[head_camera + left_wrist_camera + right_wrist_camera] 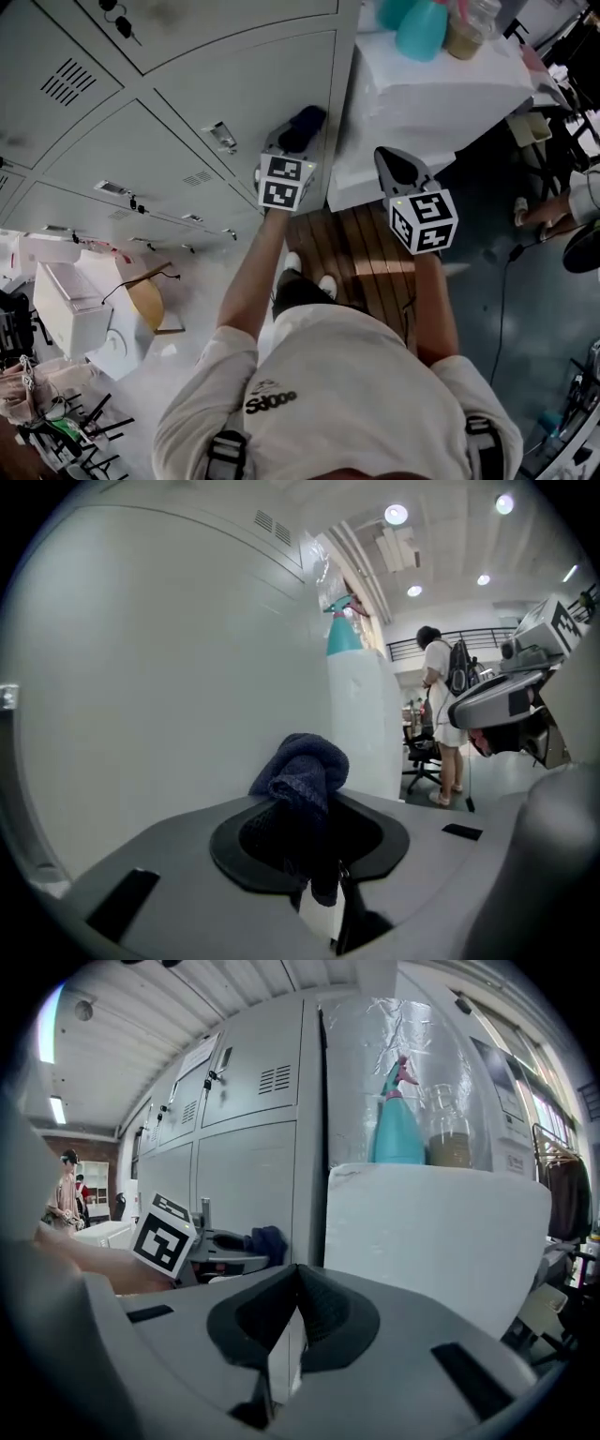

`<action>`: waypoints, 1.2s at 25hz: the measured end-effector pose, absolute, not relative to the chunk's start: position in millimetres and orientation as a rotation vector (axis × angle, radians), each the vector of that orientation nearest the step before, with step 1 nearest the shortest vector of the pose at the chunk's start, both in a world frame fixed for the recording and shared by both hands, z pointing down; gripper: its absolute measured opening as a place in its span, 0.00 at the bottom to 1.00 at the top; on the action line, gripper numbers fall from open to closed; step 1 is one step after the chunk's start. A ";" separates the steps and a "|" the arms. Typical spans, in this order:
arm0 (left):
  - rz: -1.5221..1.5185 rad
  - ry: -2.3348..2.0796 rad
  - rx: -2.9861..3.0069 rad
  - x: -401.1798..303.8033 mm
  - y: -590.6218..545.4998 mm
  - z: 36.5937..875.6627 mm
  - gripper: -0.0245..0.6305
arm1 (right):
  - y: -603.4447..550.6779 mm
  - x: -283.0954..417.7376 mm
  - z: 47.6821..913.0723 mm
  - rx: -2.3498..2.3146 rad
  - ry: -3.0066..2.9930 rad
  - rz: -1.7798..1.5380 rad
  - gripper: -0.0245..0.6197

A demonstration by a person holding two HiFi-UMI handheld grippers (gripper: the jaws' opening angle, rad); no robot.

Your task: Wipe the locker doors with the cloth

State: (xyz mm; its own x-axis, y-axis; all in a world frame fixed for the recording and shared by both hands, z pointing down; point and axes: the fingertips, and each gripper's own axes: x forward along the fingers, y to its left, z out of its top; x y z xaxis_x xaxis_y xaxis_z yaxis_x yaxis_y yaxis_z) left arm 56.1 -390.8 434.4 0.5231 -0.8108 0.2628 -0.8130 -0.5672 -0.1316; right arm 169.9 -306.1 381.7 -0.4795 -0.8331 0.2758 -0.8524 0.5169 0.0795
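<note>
We pinched a nubby navy cloth [302,772] in the left gripper [319,874] by the smooth grey locker door [159,696]; the right gripper [298,1321] had its jaws (empty) pressed together.

Looks like an open-plan lab or workshop floor inside an office building, not a home. Shows it by a bank of pale grey steel lockers [234,103] with vent slots and keyed latches, round recessed ceiling lamps [396,515], a black swivel office chair [419,754], a dark railed mezzanine [412,647], a white boxy piece of equipment [70,305] amid floor clutter, and a backpack-wearing person [441,696] standing further off.
</note>
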 end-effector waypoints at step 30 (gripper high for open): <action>0.597 -1.881 2.265 -172.3 -335.6 517.2 0.20 | -317.5 65.1 401.2 1.206 -2.609 0.070 0.04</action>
